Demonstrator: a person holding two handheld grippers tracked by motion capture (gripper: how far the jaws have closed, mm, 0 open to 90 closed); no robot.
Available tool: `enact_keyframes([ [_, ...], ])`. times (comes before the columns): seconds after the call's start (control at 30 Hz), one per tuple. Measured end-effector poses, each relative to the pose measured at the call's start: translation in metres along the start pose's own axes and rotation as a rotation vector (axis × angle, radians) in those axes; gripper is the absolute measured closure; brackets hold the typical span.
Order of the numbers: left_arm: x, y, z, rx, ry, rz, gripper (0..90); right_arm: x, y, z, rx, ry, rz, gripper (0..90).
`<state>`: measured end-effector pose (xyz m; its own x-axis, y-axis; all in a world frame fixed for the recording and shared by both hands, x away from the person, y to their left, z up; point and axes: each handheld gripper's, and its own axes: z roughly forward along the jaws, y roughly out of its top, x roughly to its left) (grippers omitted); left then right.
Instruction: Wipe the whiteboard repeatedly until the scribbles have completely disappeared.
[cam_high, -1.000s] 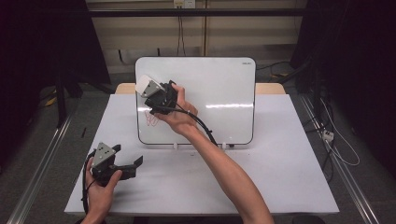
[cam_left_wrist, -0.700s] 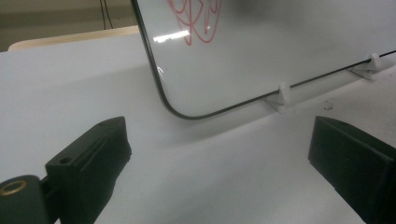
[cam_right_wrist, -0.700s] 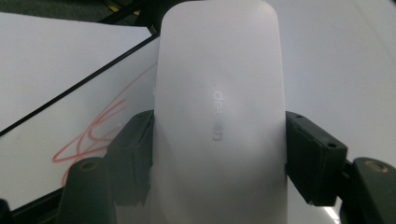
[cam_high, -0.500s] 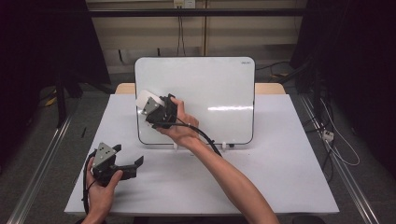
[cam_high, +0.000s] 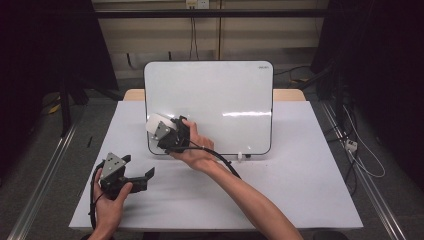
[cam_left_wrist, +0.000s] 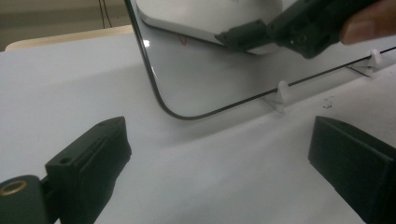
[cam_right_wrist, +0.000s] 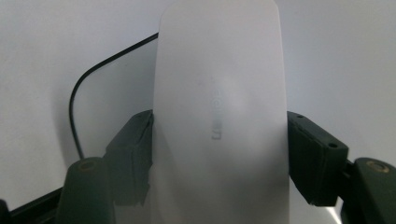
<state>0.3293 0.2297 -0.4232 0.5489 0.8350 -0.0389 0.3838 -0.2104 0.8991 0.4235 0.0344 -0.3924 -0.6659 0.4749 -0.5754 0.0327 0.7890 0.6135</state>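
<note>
My right gripper (cam_high: 159, 131) clamps a white oblong plastic eraser (cam_right_wrist: 219, 112) against the black-rimmed upright whiteboard's (cam_high: 215, 95) lower-left corner; left gripper (cam_left_wrist: 219, 154) wide open, empty, w/ jaws just above the white table (cam_high: 280, 185).

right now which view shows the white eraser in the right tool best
The right gripper view: the white eraser sits large and centred between the right tool's jaws, pressed against the whiteboard. The high view shows just a small white corner of it past the hand. The left gripper view catches its curved underside from below.
</note>
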Motion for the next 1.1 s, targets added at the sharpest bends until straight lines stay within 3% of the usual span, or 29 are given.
enact_keyframes([
  [0.23, -0.001, 0.000, 0.001, 0.004, 0.000, 0.004, 5.1, 0.015, -0.010, -0.002, 0.005, 0.028, -0.015, 30.6],
  [0.53, -0.001, 0.000, 0.002, 0.008, -0.002, 0.006, 5.1, 0.021, -0.016, -0.004, 0.018, 0.064, -0.102, 30.6],
  [0.8, 0.001, 0.000, 0.001, 0.005, 0.001, 0.003, 5.1, 0.019, -0.015, -0.006, 0.026, 0.057, -0.070, 30.7],
  [0.9, 0.001, 0.000, 0.000, 0.007, 0.003, 0.008, 5.1, 0.011, -0.016, -0.008, 0.023, 0.038, -0.020, 30.7],
  [1.1, 0.000, 0.000, 0.002, 0.006, 0.000, 0.007, 5.1, -0.012, -0.019, -0.015, 0.011, -0.005, 0.034, 30.9],
])
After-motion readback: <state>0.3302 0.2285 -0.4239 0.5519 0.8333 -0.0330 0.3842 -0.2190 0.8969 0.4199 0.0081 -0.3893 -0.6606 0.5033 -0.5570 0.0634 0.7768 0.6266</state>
